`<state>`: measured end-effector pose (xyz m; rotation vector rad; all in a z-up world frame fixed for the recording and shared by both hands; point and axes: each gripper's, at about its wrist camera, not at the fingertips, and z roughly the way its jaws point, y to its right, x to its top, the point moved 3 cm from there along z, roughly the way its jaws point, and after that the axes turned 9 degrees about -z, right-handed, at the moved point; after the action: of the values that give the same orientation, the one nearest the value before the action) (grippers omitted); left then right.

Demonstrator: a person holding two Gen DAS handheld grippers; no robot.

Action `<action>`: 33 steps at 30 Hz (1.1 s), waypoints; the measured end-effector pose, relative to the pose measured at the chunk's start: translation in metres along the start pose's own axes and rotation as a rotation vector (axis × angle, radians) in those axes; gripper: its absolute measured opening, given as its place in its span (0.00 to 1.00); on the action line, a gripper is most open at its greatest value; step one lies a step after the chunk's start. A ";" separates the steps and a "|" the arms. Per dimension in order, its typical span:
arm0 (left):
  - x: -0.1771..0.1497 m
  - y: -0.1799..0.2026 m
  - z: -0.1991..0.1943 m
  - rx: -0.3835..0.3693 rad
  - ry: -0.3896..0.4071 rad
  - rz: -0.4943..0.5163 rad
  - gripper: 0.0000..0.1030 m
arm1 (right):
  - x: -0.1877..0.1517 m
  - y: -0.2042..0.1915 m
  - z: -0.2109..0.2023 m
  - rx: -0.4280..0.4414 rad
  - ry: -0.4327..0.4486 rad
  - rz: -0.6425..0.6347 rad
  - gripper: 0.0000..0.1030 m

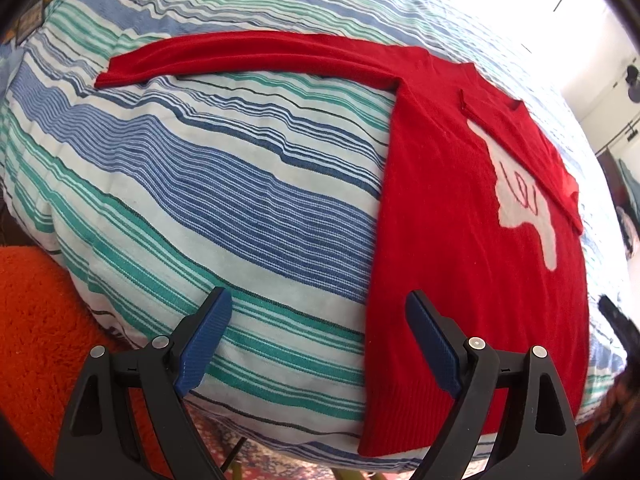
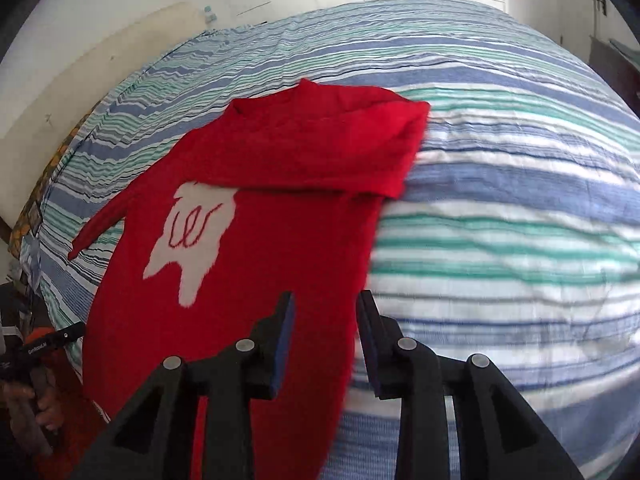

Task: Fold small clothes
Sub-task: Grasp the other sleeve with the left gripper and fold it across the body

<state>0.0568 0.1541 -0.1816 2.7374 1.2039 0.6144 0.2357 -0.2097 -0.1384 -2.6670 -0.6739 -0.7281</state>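
A small red sweater [image 1: 460, 240] with a white motif [image 1: 524, 204] lies flat on the striped bed cover [image 1: 200, 200]. One sleeve [image 1: 240, 56] stretches out sideways; the other sleeve [image 2: 320, 148] is folded across the chest. My left gripper [image 1: 319, 296] stands wide open over the cover, its right finger above the sweater's lower left edge, with nothing between the pads. My right gripper [image 2: 327, 297] hovers above the sweater [image 2: 260, 280] at its right side edge. Its jaws are a little apart and hold nothing.
The blue, green and white bed cover [image 2: 500, 200] spreads wide to the right of the sweater. An orange rug [image 1: 32, 320] lies on the floor beside the bed. A person's hand [image 2: 28, 408] shows at the lower left of the right wrist view.
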 end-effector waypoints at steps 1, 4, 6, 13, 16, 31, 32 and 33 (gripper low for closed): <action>0.000 0.000 0.000 0.002 0.001 0.001 0.87 | -0.010 0.002 -0.010 -0.016 0.021 0.013 0.31; 0.002 0.000 -0.002 -0.019 0.003 -0.015 0.87 | -0.034 0.010 -0.034 -0.094 0.075 0.041 0.43; 0.005 -0.002 -0.004 -0.065 -0.009 -0.042 0.87 | -0.046 0.019 -0.043 -0.134 0.089 0.085 0.87; 0.046 -0.023 -0.027 -0.278 -0.012 -0.214 0.87 | -0.053 0.036 -0.046 -0.153 0.087 0.150 0.89; 0.096 -0.056 -0.035 -0.318 0.066 -0.350 0.87 | -0.056 0.035 -0.041 -0.143 0.072 0.146 0.89; 0.200 -0.200 0.053 -0.228 0.145 -0.845 0.30 | -0.059 0.038 -0.024 -0.156 0.034 0.170 0.89; 0.204 -0.199 0.053 -0.197 0.147 -0.827 0.05 | -0.058 0.037 -0.021 -0.156 0.031 0.165 0.89; 0.209 -0.195 0.048 -0.147 0.164 -0.787 0.03 | -0.057 0.035 -0.020 -0.153 0.030 0.159 0.89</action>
<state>0.0690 0.4423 -0.2045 1.8728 1.9927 0.7671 0.2021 -0.2678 -0.1584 -2.8017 -0.4069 -0.8029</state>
